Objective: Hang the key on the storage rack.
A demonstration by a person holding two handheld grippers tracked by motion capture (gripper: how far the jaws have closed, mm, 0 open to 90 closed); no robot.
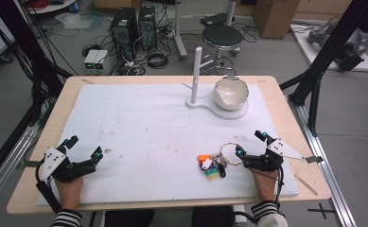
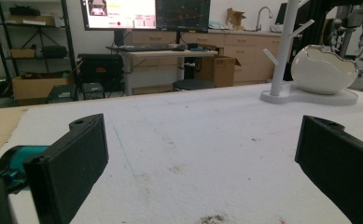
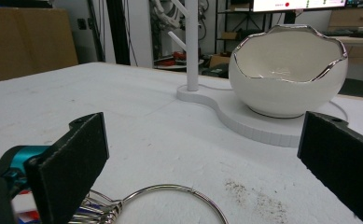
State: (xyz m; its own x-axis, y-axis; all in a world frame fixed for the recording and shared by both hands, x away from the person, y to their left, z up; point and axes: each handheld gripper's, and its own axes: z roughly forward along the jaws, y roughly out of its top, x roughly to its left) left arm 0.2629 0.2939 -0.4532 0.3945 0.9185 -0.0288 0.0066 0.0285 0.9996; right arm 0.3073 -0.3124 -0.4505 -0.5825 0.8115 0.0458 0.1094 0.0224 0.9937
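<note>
A metal key ring [image 1: 230, 153] with several coloured tags [image 1: 208, 167] lies on the white mat near its front right. My right gripper [image 1: 250, 143] rests on the mat just right of the ring, open. In the right gripper view the ring [image 3: 179, 200] lies low between the wide-apart jaws, touching neither pad. My left gripper [image 1: 83, 146] rests open at the front left, nothing between its jaws. A white egg-shaped bowl [image 1: 231, 93] sits on a white stand base beside an upright white peg post [image 1: 197, 71] at the back.
The white mat [image 1: 148, 127] covers most of the wooden table [image 1: 73, 85]. In the left gripper view the bowl [image 2: 323, 70] and post [image 2: 282, 46] stand far right. A stool and computer towers stand on the floor beyond the table.
</note>
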